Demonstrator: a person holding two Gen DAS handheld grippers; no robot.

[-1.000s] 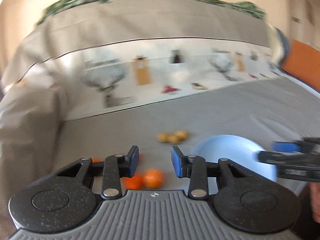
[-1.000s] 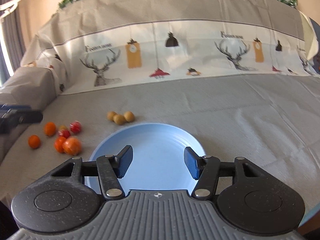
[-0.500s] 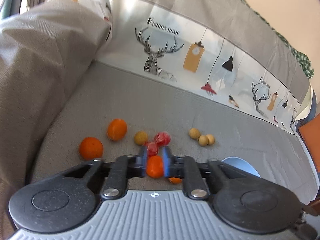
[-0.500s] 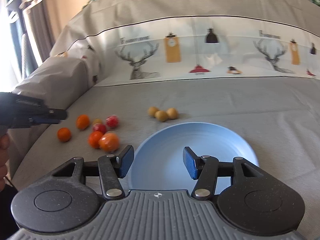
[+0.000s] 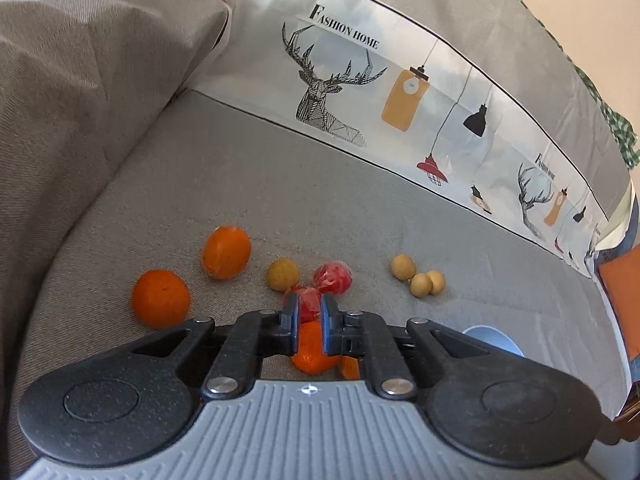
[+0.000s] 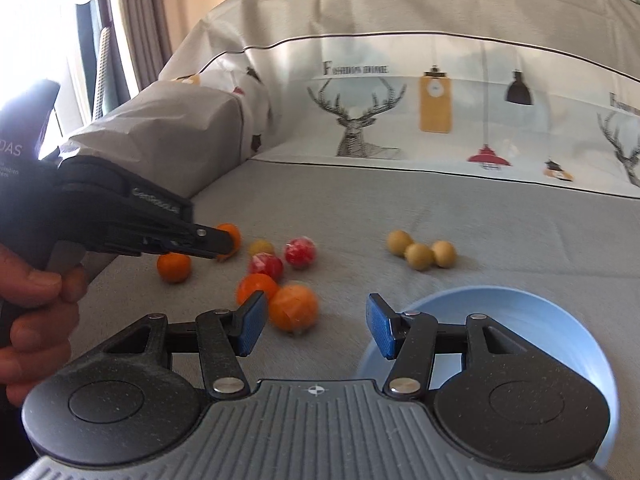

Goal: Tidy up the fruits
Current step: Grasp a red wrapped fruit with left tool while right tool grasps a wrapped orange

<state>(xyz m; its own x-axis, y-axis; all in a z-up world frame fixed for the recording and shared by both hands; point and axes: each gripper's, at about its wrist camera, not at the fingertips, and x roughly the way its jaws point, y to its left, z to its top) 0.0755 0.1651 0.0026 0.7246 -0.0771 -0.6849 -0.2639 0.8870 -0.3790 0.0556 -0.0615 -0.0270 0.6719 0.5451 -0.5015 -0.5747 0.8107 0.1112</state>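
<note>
- The left gripper (image 5: pixel 309 312) is held above the fruit cluster. Its fingers are drawn nearly together with only a slit left, and nothing is seen clamped.
- The right gripper (image 6: pixel 316 328) is held with fingers wide apart, between a wrapped orange (image 6: pixel 294 306) and the blue plate (image 6: pixel 520 308).
- Oranges, two red wrapped fruits (image 6: pixel 300 252) and three tan round fruits (image 6: pixel 418 256) lie loose on the grey sofa seat (image 6: pixel 400 200), towards its left armrest end.
</note>
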